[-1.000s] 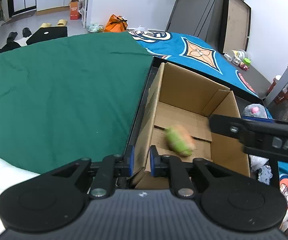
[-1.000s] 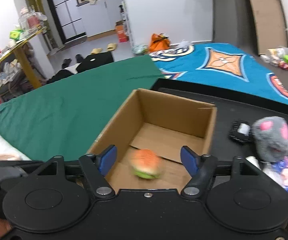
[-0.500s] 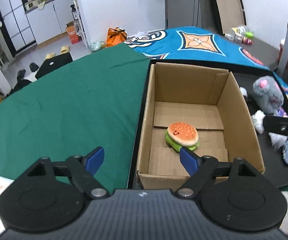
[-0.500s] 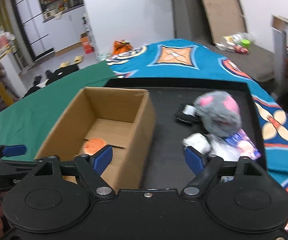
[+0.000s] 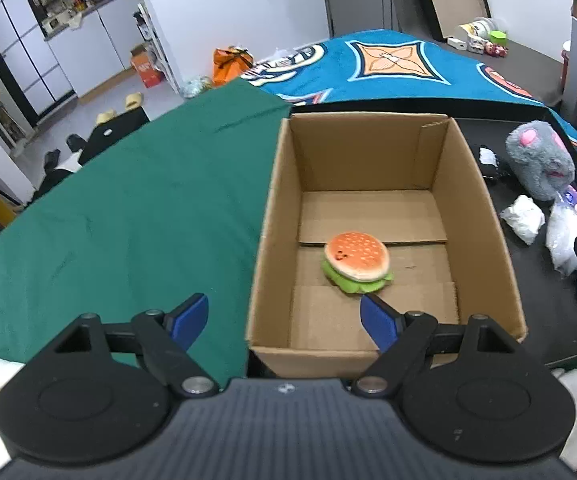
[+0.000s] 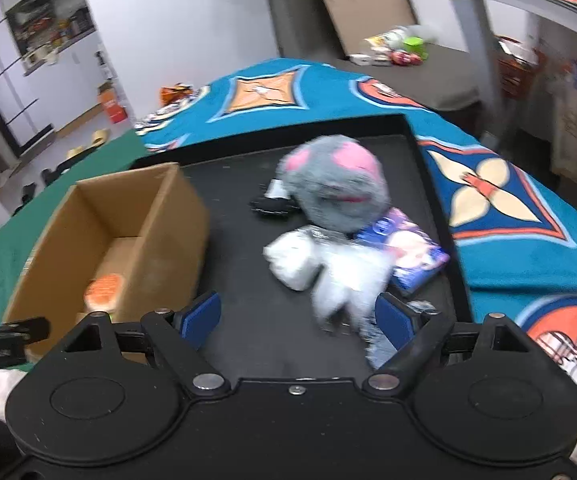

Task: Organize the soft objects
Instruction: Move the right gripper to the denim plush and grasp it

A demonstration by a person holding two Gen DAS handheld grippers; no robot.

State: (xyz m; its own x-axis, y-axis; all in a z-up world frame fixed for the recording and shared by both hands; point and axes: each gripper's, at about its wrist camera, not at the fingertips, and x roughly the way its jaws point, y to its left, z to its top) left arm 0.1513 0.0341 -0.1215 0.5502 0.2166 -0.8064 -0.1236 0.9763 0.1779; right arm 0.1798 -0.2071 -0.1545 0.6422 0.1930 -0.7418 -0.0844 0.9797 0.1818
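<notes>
Left wrist view first: our left gripper (image 5: 284,320) has its jaws spread wide with nothing between them, hanging over the near edge of the cardboard box (image 5: 272,208). They opened up within the last second and are holding that width. The burger plush (image 5: 356,260) sits on the box floor, near the middle, tilted a bit with its bun face toward us. The box stands on a black tray (image 5: 536,280), right against the green cloth (image 5: 136,208). To the right of the box on the tray we can see the grey mouse plush (image 5: 538,164), a white crumpled bundle (image 5: 524,218) and a clear plastic bag (image 5: 564,236), all near each other.

Right wrist view, which is kinda blurry: our right gripper (image 6: 298,318) has its jaws spread too, they've just been opening further, and nothing is pinched. It hovers above the tray (image 6: 436,184) just in front of the plastic bag (image 6: 348,276). The mouse plush (image 6: 334,186) sits behind that, with a purple packet (image 6: 408,252) beside it. The box (image 6: 160,232) is off to the left, the burger plush (image 6: 102,290) peeking out inside.
</notes>
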